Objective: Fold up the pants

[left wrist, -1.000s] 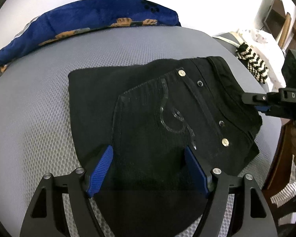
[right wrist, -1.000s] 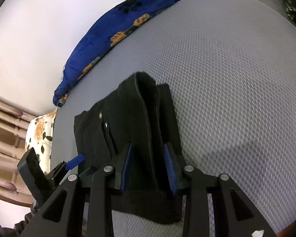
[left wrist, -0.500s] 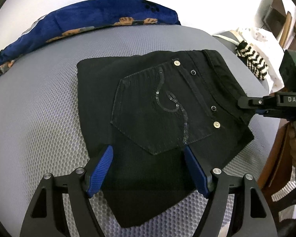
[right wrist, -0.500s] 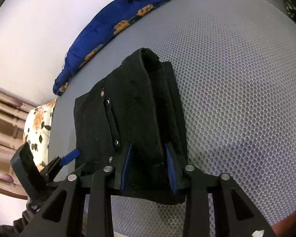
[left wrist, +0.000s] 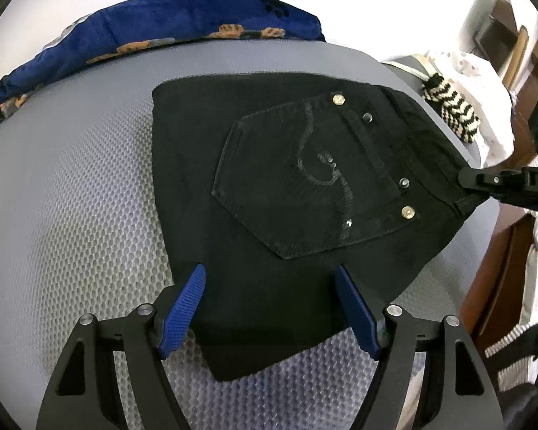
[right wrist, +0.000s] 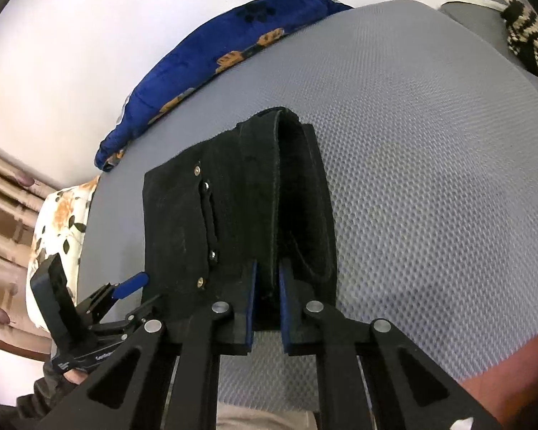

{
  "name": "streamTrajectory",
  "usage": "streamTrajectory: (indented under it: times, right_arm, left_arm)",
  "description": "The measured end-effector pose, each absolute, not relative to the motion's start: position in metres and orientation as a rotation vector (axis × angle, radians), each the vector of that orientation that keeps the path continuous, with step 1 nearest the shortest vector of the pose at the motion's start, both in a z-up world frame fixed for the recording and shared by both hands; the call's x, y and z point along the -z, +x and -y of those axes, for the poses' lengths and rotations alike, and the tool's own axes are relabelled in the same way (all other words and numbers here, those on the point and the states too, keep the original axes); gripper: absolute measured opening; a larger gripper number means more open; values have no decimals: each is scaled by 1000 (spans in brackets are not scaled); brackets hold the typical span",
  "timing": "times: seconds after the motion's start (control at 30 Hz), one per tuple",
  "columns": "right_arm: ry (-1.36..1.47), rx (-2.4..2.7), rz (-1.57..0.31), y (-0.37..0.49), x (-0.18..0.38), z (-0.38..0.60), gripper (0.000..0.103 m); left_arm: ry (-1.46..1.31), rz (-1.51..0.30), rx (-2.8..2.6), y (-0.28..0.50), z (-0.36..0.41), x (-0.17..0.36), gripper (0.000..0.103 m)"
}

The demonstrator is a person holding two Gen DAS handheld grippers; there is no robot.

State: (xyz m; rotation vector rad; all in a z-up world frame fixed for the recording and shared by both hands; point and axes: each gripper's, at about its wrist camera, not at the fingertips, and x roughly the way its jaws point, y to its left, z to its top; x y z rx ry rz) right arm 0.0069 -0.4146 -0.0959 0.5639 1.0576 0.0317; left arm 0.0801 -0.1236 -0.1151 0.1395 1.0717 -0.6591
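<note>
The pants [left wrist: 297, 193] lie folded into a compact black block on the grey mesh bed [left wrist: 82, 186], back pocket [left wrist: 305, 179] facing up, waistband toward the right edge. The right gripper [right wrist: 267, 286] has just been closing, and its pads now pinch the top layer of the waistband, which stands up between them; judging by that, it is gripping the edge to tug or square the fold. The left gripper [left wrist: 269, 308] hangs over the near end of the block with its blue fingers [left wrist: 183, 311] spread wide on either side of the cloth, not pressing it, probably ready to steady or smooth. A blue pillow [left wrist: 154, 46] sits at the far side, well apart from the pants.
</note>
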Motion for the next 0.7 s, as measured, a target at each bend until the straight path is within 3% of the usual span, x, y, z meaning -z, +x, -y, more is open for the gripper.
streamTrajectory:
  times: [0.2, 0.7]
  right_arm:
    - [563, 11, -1114, 14, 129, 418, 10]
    - [579, 18, -1113, 12, 131, 419, 12]
  left_arm:
    - [155, -1077, 650, 80, 121, 123, 74]
    - [147, -1037, 582, 82, 113, 117, 76]
